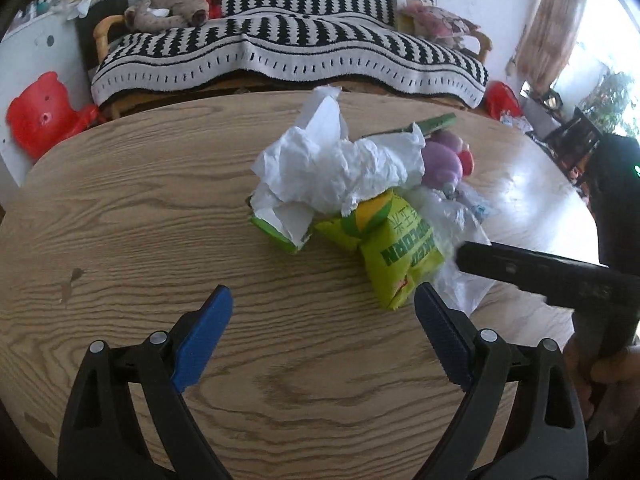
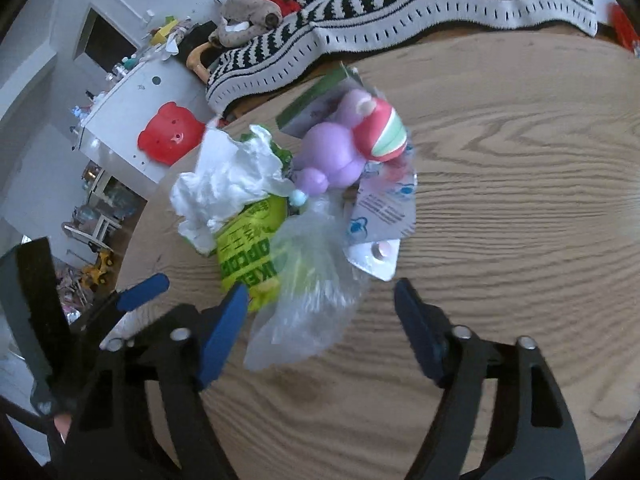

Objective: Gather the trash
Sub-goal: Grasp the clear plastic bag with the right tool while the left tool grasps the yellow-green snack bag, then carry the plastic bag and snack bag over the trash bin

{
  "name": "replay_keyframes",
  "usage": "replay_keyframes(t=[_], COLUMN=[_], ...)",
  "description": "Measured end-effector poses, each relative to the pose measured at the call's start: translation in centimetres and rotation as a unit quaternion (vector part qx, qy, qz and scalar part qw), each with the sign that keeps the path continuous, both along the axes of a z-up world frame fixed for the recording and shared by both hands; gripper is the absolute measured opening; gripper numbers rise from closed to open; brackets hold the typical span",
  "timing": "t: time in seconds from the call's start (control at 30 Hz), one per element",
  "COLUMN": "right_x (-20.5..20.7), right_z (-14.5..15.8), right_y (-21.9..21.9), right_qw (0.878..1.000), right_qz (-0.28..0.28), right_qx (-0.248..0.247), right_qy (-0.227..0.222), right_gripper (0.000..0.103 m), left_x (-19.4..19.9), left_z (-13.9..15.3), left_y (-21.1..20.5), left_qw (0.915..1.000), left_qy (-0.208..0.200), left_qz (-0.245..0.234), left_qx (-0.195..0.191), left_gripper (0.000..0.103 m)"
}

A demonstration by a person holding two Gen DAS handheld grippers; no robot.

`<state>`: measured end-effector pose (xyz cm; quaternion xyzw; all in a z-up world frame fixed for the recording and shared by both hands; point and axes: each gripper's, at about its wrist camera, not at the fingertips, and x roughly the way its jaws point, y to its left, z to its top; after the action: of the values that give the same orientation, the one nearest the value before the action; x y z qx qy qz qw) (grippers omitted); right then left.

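Lying ahead of both tongs, at centre frame: trash pile on the wooden counter, with crumpled white paper on top, a green popcorn packet beneath it, a clear plastic bag trailing toward the lower edge of the right wrist view. Packet's long axis running from centre frame down toward the lower right in the left wrist view. Right tongs spread wide, gripping nothing, straddling the bag's near end; judged the nearer set. Left tongs likewise gaping and empty, sitting short of the pile, its right pad just beside the packet corner. Purple toy and printed card lying at the pile's far side. Striped blanket over a sofa filling the upper frame; red bear-shaped item showing at left.
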<state>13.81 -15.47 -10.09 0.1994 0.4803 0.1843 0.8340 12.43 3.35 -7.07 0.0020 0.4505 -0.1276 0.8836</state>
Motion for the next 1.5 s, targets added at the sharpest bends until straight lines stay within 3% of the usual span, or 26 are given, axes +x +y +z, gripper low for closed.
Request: replay_keyframes(t=[0.07, 0.2, 0.27, 0.43, 0.53, 0.63, 0.8, 0.83, 0.87, 0.97, 1.3, 1.5], right_x=[0.3, -1.0, -2.4, -5.7, -7.2, -8.7, -10.5, -10.9, -11.3, -12.1, -14.2, -15.2], right_z=[-0.4, 1.1, 2.6, 5.3, 6.2, 6.4, 6.5, 6.6, 6.6, 6.9, 8.2, 8.9], right_y=[0.3, 0.2, -0.2, -2.3, -3.8, -5.3, -7.7, -8.1, -8.5, -9.3, -11.4, -12.1], right_qw=[1.000, 0.999, 0.998, 0.995, 0.994, 0.993, 0.993, 0.993, 0.993, 0.993, 0.990, 0.987], right_qz=[0.003, 0.008, 0.008, -0.002, -0.002, -0.007, -0.016, -0.017, -0.019, -0.021, -0.043, -0.052], right_qx=[0.001, -0.024, -0.037, -0.058, -0.069, -0.081, -0.086, -0.087, -0.088, -0.091, -0.096, -0.106], right_qy=[0.005, -0.021, -0.043, -0.078, -0.084, -0.082, -0.075, -0.074, -0.075, -0.078, -0.095, -0.106], right_gripper=[0.035, 0.011, 0.006, 0.006, 0.006, 0.006, 0.006, 0.006, 0.006, 0.006, 0.006, 0.006], left_x=[0.2, 0.7, 0.9, 1.3, 1.5, 2.0, 3.3, 3.2, 3.1, 2.3, -3.2, -4.2], left_z=[-0.3, -0.4, -0.4, -0.8, -1.2, -1.6, -2.1, -2.0, -1.9, -1.3, 1.9, 3.9], left_y=[-0.1, -0.4, -1.0, -3.1, -4.8, -6.3, -7.5, -7.6, -7.7, -7.5, -7.0, -8.1], left_qw=[1.0000, 0.9999, 0.9997, 0.9985, 0.9990, 0.9997, 0.9991, 0.9989, 0.9989, 0.9981, 0.9992, 0.9998], left_qy=[0.000, -0.001, -0.002, 0.014, 0.015, 0.012, 0.032, 0.030, 0.028, 0.035, 0.027, -0.008], left_qz=[0.000, -0.006, -0.015, -0.029, -0.032, -0.019, 0.009, 0.013, 0.019, 0.034, 0.008, -0.011], left_qx=[0.002, -0.010, -0.018, -0.044, -0.028, -0.006, -0.028, -0.032, -0.031, -0.038, -0.029, -0.014], left_gripper=[0.089, 0.089, 0.089, 0.089, 0.089, 0.089, 0.089, 0.083, 0.063, 0.049, 0.042, 0.041])
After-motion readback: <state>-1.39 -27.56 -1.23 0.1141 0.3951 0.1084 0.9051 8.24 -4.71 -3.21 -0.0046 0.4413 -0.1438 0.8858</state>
